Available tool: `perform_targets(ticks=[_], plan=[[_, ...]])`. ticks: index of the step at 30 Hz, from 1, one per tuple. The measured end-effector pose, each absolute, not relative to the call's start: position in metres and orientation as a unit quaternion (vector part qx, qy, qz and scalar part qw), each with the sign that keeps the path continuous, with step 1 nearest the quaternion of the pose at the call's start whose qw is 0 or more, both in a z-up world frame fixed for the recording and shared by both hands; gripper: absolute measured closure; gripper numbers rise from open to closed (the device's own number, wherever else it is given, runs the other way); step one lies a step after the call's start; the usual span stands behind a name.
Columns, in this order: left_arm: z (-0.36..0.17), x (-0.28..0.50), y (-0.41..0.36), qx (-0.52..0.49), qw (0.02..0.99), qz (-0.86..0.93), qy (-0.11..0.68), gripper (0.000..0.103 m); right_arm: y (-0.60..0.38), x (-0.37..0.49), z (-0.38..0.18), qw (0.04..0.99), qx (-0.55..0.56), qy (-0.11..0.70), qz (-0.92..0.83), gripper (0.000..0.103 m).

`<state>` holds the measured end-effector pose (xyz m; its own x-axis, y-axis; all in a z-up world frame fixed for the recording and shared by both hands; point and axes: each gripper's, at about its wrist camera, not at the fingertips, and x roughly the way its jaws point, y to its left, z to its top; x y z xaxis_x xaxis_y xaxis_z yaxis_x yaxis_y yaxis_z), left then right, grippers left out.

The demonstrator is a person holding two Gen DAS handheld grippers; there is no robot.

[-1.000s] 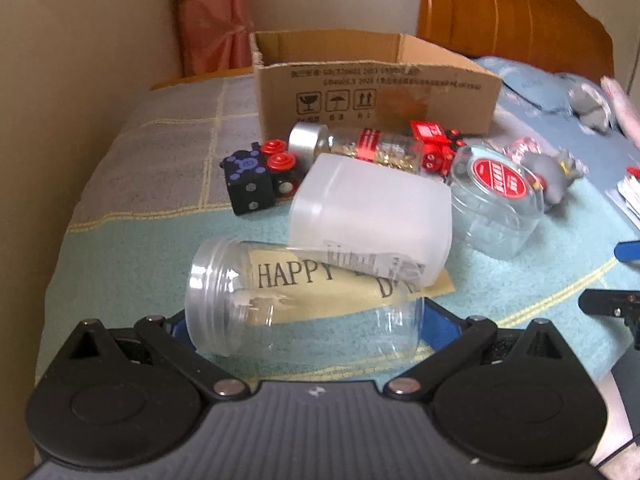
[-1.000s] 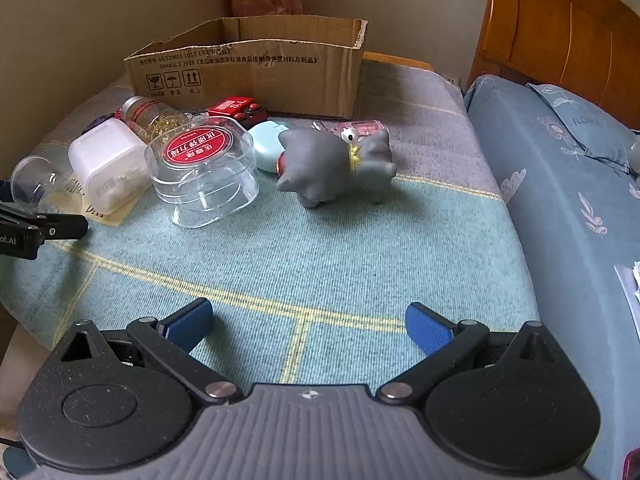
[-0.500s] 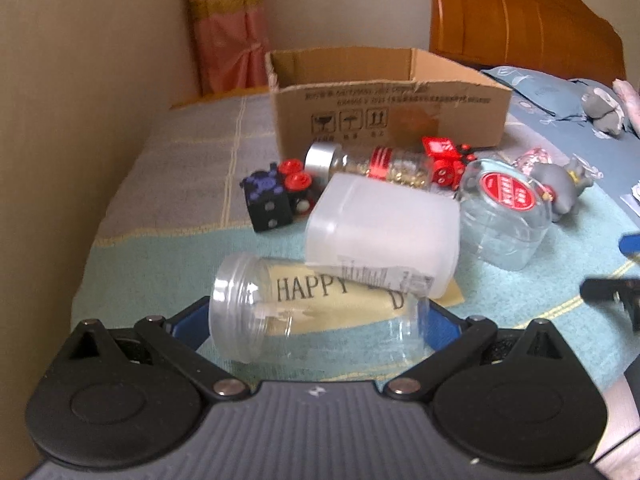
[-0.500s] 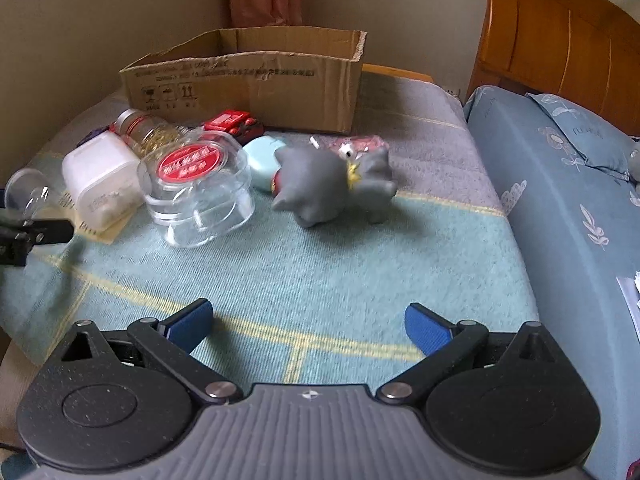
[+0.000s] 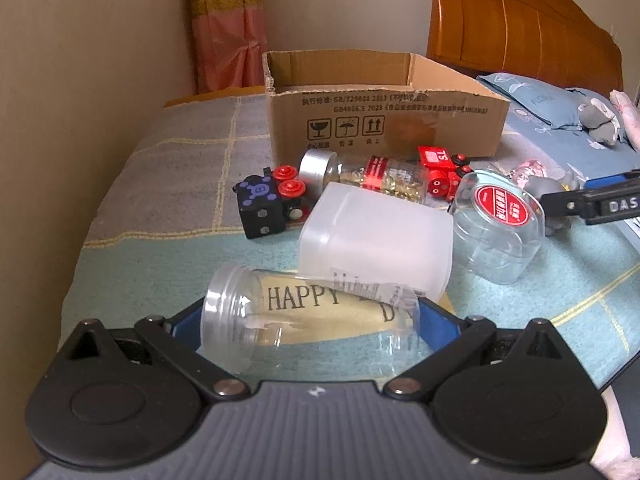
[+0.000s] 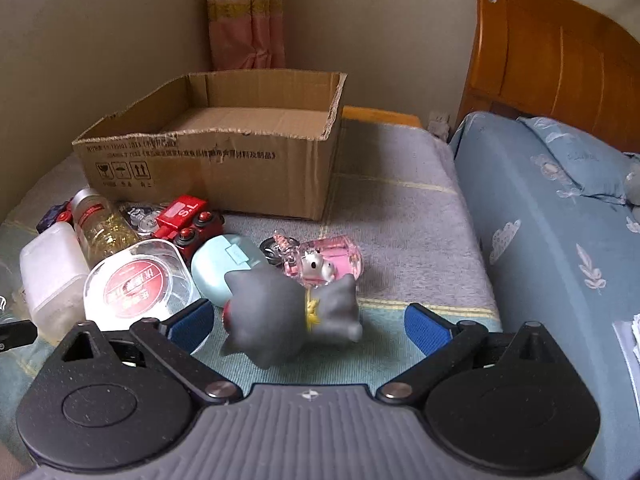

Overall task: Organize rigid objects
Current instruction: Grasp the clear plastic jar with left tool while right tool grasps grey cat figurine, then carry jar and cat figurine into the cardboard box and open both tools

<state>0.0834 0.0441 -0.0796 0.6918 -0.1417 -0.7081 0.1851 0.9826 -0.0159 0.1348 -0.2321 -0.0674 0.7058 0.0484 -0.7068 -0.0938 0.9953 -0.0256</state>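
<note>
My left gripper (image 5: 310, 318) is closed on a clear "HAPPY" jar (image 5: 308, 320) lying on its side, one blue pad at each end. A frosted white tub (image 5: 378, 246) rests against the jar. My right gripper (image 6: 308, 320) is open around a grey cat figure (image 6: 292, 316) on the bed, pads apart from it. The open cardboard box (image 6: 224, 160) stands at the back and shows in the left wrist view (image 5: 384, 120). Its inside shows no objects.
On the bed lie a clear tub with a red label (image 5: 500, 224), a capsule bottle (image 5: 372, 174), a red toy train (image 5: 440, 170), a black cube (image 5: 260, 212), a light blue case (image 6: 228, 268) and a pink toy (image 6: 324, 262). A pillow (image 6: 576, 160) lies right.
My right gripper moved forward to the grey cat, which now sits between its open fingers. My left gripper rose a little with the jar; the box looks closer.
</note>
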Motion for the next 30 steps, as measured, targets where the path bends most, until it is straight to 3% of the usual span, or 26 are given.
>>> perform_targets(ticks=[3, 10, 30], plan=[[-0.078, 0.084, 0.044, 0.022, 0.918, -0.094, 0.386, 0.003, -0.229, 0.140, -0.072, 0.920, -0.036, 0.387, 0.046, 0.005], [-0.073, 0.085, 0.039, 0.038, 0.917, -0.088, 0.387, 0.010, -0.226, 0.143, -0.074, 0.914, -0.045, 0.397, 0.070, 0.025], [-0.019, 0.097, 0.042, 0.078, 0.906, -0.123, 0.398, 0.011, -0.227, 0.128, -0.021, 0.915, -0.069, 0.382, 0.105, 0.027]])
